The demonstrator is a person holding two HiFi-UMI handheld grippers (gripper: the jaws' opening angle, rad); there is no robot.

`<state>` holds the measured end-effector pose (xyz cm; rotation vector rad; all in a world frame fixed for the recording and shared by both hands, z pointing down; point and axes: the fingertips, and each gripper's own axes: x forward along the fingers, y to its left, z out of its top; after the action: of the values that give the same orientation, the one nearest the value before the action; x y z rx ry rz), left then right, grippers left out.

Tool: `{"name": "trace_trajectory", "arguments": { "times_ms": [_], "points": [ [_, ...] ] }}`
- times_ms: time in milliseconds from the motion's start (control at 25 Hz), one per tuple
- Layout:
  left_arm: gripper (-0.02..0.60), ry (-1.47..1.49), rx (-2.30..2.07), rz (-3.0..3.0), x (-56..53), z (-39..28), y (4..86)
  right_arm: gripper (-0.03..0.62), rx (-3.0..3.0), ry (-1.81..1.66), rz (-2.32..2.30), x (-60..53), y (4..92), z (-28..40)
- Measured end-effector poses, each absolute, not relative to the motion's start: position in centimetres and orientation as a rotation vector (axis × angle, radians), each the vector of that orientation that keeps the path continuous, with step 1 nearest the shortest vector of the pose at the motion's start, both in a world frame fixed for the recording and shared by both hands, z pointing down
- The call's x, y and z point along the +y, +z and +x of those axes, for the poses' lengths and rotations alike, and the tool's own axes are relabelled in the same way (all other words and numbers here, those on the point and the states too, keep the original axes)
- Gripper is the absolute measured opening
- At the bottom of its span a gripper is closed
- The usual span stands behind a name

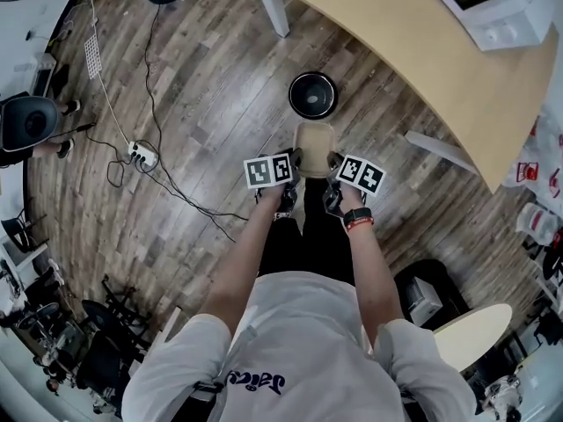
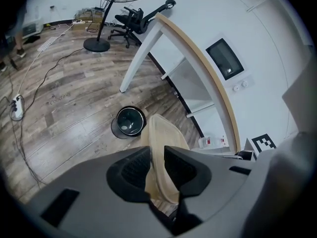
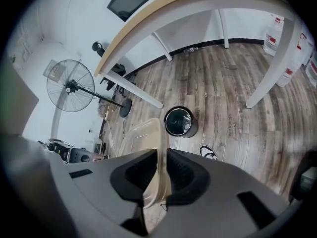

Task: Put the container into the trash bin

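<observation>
So there's one pale beige see-through plastic container [image 1: 315,141], and it's hanging in the air over the wood-plank floor [image 1: 202,86], pinched from both sides. The left hand-held gripper [image 1: 294,159] has its jaws nearly together on the left rim, and the right hand-held gripper [image 1: 335,160] is doing the same on the right rim. That makes two grippers on one tub.

In the head view, one round black trash bin [image 1: 312,95] sits on the floor just past the container, close but not under it. Only this view gets both grippers in one shot, plus the single white microwave [image 1: 493,3] up on the curved wood-topped counter [image 1: 422,60].

The left gripper view shows the thin container wall clamped between the dark pads [image 2: 136,168]. It also catches a black office chair [image 2: 136,19] at the back and a white power strip [image 2: 17,108] on the floor.

The right gripper view is the only one with the full head of the one standing fan [image 3: 69,86], and it shows some white jugs [image 3: 275,33] by a counter leg. The bin looks empty-ish from there, but I can't really tell.
</observation>
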<state>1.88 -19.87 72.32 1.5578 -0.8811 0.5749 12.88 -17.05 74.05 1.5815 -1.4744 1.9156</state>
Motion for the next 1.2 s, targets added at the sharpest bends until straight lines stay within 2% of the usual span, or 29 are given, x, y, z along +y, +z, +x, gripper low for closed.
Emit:
{"name": "trace_trajectory", "arguments": {
  "times_ms": [1200],
  "points": [
    [0.092, 0.529, -0.897, 1.505, -26.9, 1.4, 95.5, 0.055, -1.507, 1.842, 1.450, -25.4, 96.5, 12.5]
  ]
}}
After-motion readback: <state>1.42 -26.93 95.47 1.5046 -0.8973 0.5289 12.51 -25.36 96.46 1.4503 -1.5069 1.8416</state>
